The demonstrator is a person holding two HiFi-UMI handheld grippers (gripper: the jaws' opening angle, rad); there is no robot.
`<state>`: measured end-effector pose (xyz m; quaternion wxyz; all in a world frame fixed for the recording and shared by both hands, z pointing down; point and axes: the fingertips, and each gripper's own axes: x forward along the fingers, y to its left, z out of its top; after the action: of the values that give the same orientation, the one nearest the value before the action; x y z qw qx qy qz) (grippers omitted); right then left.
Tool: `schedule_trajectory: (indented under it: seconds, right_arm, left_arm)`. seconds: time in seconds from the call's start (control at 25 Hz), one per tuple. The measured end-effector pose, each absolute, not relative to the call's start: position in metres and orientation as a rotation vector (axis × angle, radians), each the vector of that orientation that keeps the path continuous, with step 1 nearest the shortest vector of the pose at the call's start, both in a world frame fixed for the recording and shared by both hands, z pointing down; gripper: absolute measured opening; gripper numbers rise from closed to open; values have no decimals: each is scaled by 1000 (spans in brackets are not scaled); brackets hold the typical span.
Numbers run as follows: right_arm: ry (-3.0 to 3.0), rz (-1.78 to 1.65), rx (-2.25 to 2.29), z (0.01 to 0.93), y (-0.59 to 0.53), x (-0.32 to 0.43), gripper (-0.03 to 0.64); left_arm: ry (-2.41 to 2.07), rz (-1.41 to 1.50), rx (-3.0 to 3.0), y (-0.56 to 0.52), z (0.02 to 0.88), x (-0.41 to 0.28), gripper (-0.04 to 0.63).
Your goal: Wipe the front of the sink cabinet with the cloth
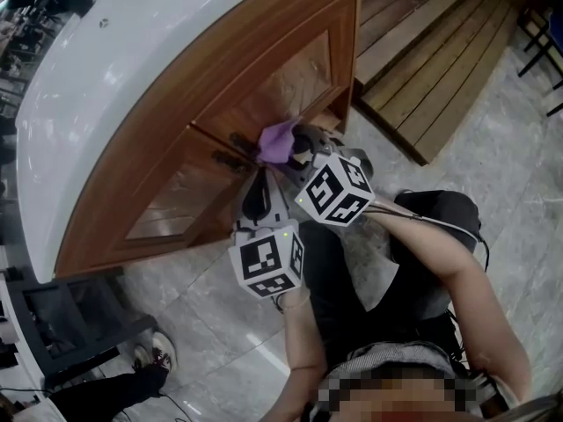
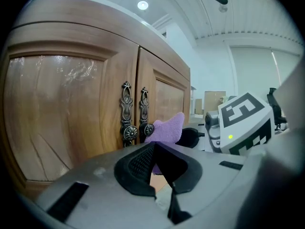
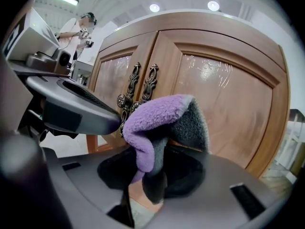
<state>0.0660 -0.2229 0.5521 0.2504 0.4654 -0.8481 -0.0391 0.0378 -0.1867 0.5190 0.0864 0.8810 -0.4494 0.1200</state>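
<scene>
The sink cabinet [image 1: 264, 104] has two curved wooden doors with ornate metal handles [image 2: 135, 113] at the middle seam. My right gripper [image 1: 299, 150] is shut on a purple and grey cloth [image 3: 159, 123], which it holds up close to the right door [image 3: 219, 99] just beside the handles [image 3: 138, 92]. The cloth [image 1: 280, 141] shows in the head view as a purple tuft against the door seam. My left gripper [image 1: 258, 202] hangs lower, just in front of the left door, with its jaws closed together and nothing in them. In the left gripper view the cloth [image 2: 167, 128] sits beyond the jaw tips.
A white curved countertop [image 1: 114, 69] tops the cabinet. A wooden slatted platform [image 1: 440, 51] lies to the right on the grey marble floor [image 1: 211, 323]. A dark metal rack [image 1: 62, 323] and another person's shoe [image 1: 154, 352] are at the lower left. My legs are below the grippers.
</scene>
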Motion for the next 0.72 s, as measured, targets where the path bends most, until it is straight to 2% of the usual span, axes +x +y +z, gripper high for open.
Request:
schedule_trajectory:
  seconds: [0.72]
  right_arm:
    - [-2269,-169,1292,555,-228,91,183]
  left_arm:
    - [-1315,368,2638,-191,521,59,0]
